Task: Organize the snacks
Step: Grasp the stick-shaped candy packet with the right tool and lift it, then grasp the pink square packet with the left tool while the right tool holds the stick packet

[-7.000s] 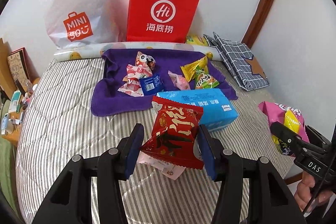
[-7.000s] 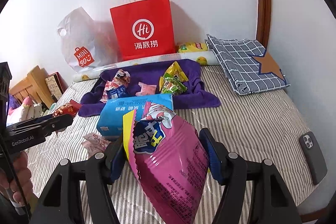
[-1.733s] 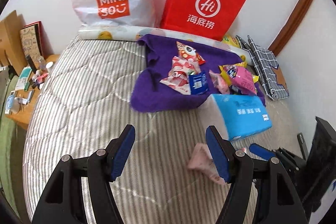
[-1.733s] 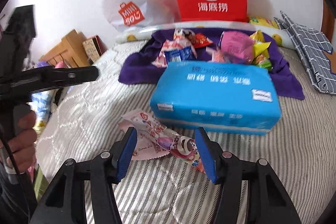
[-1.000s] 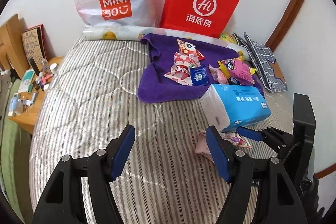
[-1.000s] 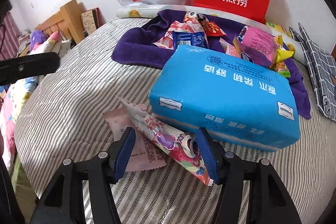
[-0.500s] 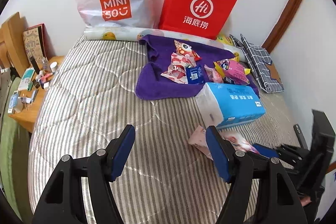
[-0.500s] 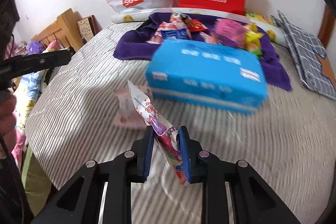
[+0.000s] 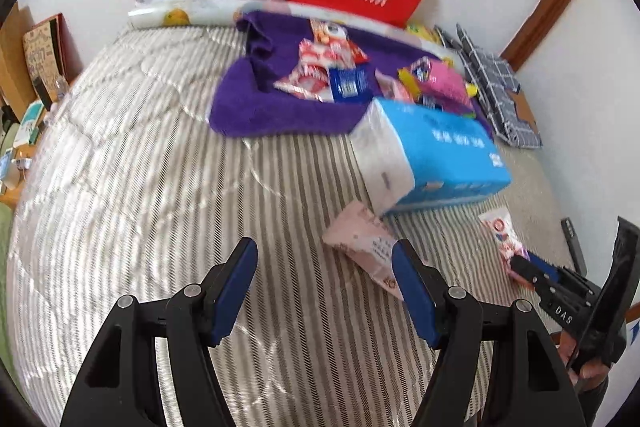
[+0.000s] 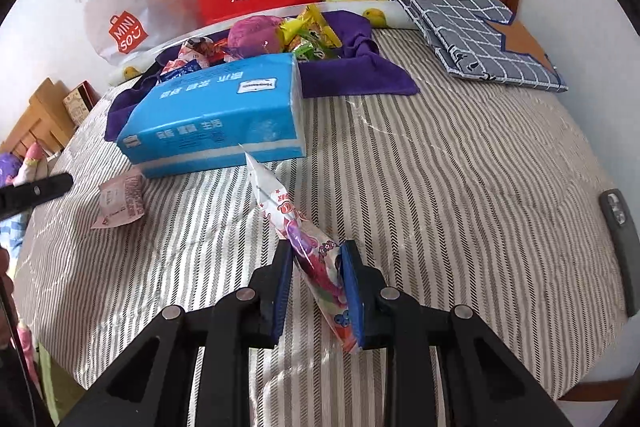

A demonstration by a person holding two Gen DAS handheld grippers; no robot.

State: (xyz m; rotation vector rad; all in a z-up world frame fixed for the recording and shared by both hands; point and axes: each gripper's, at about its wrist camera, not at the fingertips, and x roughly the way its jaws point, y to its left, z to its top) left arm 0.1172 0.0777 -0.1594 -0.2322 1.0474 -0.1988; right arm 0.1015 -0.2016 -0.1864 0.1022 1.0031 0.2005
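On the striped bed, the right tool grips a packet; the left tool gapes empty near a pink sachet. Next, probably carry the packet to the purple cloth.

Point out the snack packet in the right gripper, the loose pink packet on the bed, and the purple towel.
snack packet (image 10: 316,259), right wrist view, printed middle between the pads.
pink packet (image 9: 362,239), left wrist view, flat printed face.
purple towel (image 9: 256,107), left wrist view, bare front part.
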